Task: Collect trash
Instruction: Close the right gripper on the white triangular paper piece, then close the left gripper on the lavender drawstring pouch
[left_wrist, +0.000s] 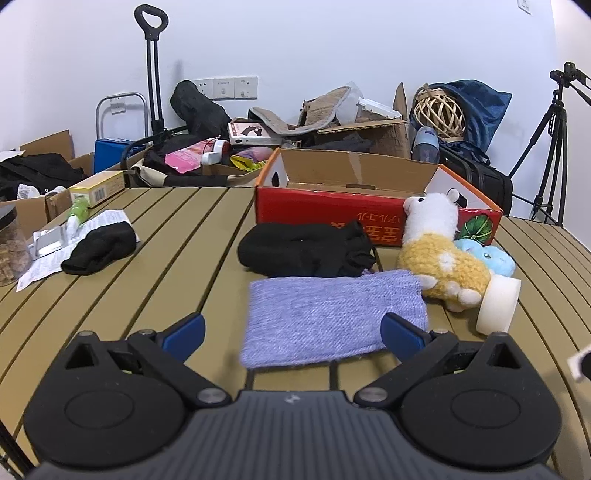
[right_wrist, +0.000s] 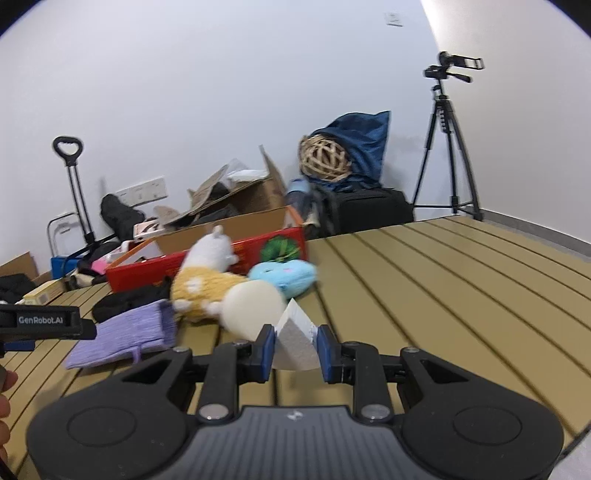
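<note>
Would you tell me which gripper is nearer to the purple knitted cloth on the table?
Left. The left gripper hovers open right at the purple cloth, whose near end shows between its fingers. The right gripper, shut on a white foam piece, is off to the cloth's right.

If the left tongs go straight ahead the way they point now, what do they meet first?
Most likely the purple knitted cloth: it lies flat on the table directly ahead of the open left tongs. The black garment lies behind it.

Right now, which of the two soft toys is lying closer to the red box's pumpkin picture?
The small blue plush toy. It lies right below the red box's pumpkin picture, while the bigger yellow-and-white alpaca toy lies beside it, toward the purple cloth.
</note>
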